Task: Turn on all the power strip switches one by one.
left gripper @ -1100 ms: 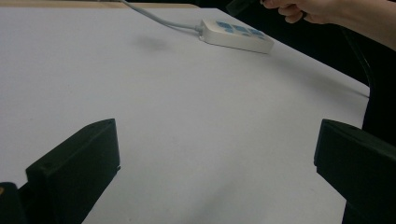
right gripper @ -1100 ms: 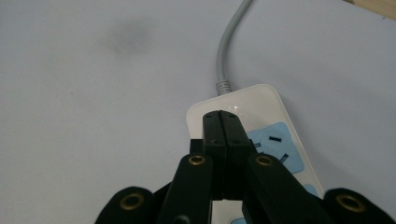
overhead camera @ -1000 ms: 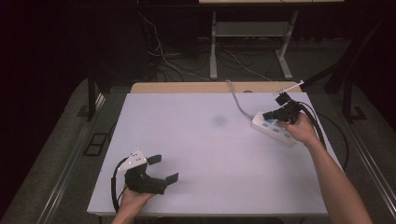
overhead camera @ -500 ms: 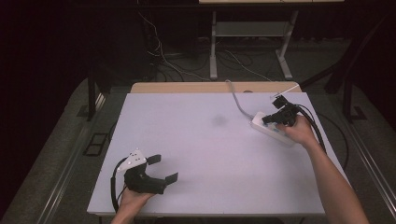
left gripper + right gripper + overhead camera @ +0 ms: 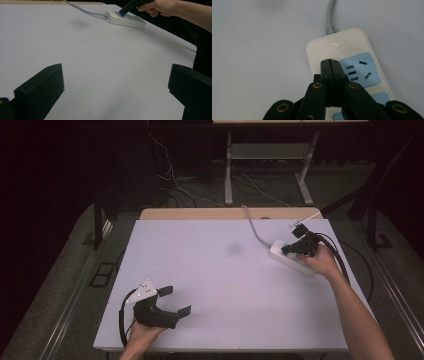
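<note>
Jaws on my left gripper (image 5: 175,301) stand wide apart with nothing between them; I see it resting low on the near left part of the desk (image 5: 210,270), held from below by my left hand (image 5: 142,332), its grey three-cornered plate on top. In the left gripper view both black jaws frame a bare stretch of pale, matt surface. Moving right across the desk, I find the top plain and whitish, with one faint dark smudge (image 5: 234,249) near the middle toward the far side, and a strip of bare wood (image 5: 200,213) along the far edge. Farther right lies the white power strip (image 5: 285,259), flat near the far right corner, its grey cord (image 5: 252,227) running off over the far edge. My right gripper (image 5: 289,249) has its jaws clenched together, empty, their tips pressing down on the strip's top just beside a blue socket panel (image 5: 359,70), as the right gripper view shows. My right hand (image 5: 320,262) sits over the strip's near end. Beyond the desk the room is dark: grey carpet, loose cables (image 5: 175,180) on the floor, and the metal legs of another table (image 5: 229,170).
</note>
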A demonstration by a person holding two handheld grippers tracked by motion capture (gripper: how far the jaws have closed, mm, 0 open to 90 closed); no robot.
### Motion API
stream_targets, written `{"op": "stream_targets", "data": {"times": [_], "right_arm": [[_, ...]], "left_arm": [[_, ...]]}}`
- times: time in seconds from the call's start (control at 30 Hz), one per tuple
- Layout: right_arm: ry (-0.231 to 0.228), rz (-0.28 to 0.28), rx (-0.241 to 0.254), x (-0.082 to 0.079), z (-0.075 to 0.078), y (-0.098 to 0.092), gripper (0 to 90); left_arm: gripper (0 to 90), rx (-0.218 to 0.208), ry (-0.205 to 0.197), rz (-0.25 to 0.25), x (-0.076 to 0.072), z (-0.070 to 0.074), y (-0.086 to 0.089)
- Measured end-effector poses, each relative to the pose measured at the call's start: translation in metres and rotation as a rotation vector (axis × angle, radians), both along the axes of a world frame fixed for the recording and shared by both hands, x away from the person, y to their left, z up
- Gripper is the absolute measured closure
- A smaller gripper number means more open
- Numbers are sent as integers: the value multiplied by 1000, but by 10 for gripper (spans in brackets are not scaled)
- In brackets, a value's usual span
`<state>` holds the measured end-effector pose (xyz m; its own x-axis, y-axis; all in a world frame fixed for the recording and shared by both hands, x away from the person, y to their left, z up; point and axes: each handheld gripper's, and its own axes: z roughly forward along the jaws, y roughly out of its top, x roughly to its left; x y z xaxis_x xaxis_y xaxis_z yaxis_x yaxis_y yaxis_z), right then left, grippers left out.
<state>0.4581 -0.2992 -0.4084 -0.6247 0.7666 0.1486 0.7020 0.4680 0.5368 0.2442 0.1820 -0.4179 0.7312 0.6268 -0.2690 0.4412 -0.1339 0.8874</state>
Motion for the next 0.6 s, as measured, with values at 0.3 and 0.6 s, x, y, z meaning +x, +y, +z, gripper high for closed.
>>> {"op": "stream_targets", "data": {"times": [0.3,0.6], "right_arm": [[9,2,14,1,-2,-2,900],[-18,-13,58,-3,-6,-7,900]], "left_arm": [[0,1,0,-3,0,0,-1],[0,-1,-1,-7,-1,1,-1]]}}
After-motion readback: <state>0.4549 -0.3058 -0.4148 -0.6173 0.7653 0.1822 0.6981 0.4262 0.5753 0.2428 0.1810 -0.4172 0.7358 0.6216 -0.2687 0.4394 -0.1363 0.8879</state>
